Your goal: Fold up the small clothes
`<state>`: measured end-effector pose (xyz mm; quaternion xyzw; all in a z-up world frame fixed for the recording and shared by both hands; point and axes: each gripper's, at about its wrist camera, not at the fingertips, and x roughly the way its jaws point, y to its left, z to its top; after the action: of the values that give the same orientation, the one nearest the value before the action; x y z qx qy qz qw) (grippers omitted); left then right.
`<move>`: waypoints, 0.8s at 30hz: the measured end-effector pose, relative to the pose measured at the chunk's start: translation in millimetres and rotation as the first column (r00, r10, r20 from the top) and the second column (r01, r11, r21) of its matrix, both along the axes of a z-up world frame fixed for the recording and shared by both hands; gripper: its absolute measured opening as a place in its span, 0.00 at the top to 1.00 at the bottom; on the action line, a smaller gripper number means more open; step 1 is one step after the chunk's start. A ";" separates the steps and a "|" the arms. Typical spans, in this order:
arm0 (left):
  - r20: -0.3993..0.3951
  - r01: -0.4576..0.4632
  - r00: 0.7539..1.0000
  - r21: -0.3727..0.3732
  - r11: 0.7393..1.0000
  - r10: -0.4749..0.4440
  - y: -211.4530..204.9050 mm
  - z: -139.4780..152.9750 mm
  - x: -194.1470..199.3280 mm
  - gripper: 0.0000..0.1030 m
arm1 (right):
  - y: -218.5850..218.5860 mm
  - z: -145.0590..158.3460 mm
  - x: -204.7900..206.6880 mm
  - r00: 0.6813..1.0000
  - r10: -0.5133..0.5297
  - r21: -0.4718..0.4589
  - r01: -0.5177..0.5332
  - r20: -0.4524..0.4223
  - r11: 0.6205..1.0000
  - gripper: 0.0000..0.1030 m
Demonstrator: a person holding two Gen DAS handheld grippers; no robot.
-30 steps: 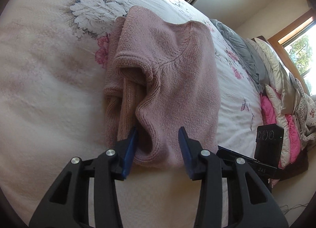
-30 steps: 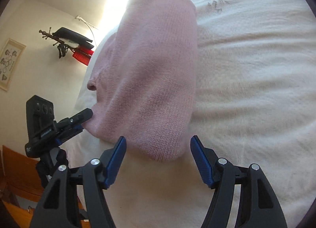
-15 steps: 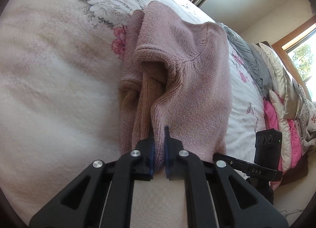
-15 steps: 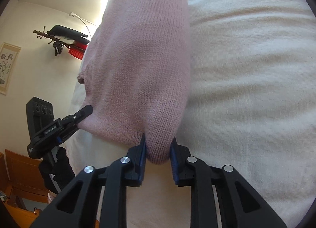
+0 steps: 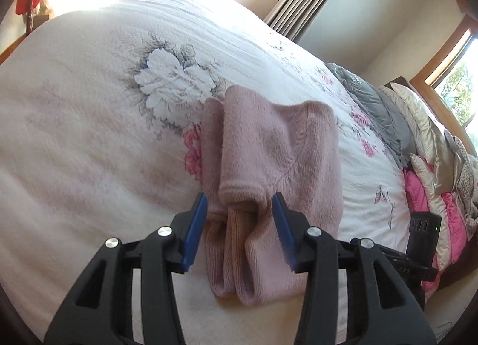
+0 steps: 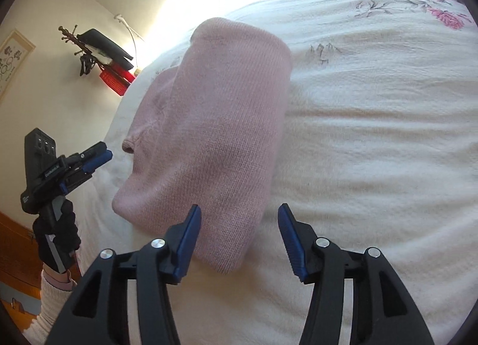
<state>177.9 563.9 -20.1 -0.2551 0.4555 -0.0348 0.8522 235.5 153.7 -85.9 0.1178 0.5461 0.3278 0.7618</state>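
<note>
Between the spread, empty fingers of the left gripper (image 5: 239,231), the folded pink sweater (image 5: 277,172) lies on the floral bedspread (image 5: 89,136); its layers blur. Ahead of the right gripper (image 6: 239,239), likewise released, its near corner sits, far edge hidden.

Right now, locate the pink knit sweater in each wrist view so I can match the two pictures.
Left wrist: the pink knit sweater lies folded at lower centre, its near end between the open left gripper.
Right wrist: it runs from upper centre down to the open right gripper.
Shared landmark: the white floral bedspread beneath it.
</note>
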 end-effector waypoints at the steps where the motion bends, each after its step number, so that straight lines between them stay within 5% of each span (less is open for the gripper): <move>1: -0.008 -0.008 1.000 0.004 1.000 0.008 1.5 0.4 13.7 0.52 | -1.7 -0.9 1.1 1.000 -0.007 0.006 0.007 -0.005 1.000 0.47; 8: -0.105 -0.071 0.992 -0.019 0.997 0.069 9.5 -26.2 82.8 0.58 | -4.5 -13.7 -0.9 1.000 -0.007 -0.029 0.007 -0.007 1.000 0.47; 10: -0.108 -0.061 0.993 -0.061 0.996 0.054 8.4 -31.8 89.4 0.89 | -1.2 -17.3 1.6 1.000 -0.001 -0.036 0.001 -0.009 0.999 0.47; 15: -0.010 -0.120 0.993 -0.107 0.987 0.119 15.5 -17.9 66.9 0.92 | 7.4 -18.8 2.2 1.000 0.010 -0.037 -0.010 0.001 0.999 0.47; 20: -0.088 -0.149 0.986 -0.110 0.983 0.139 31.0 -51.9 60.7 0.92 | 12.1 -19.3 1.2 1.000 0.016 -0.049 -0.015 0.007 0.999 0.47; 24: -0.052 -0.110 0.993 -0.115 0.987 0.104 28.1 -46.8 56.9 0.89 | 14.0 -15.6 -1.5 1.000 0.024 -0.048 -0.024 0.013 0.999 0.47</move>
<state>234.8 592.0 -66.8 -0.3298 0.4576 -0.0100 0.8257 234.0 167.7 -101.5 0.0906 0.5499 0.3246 0.7642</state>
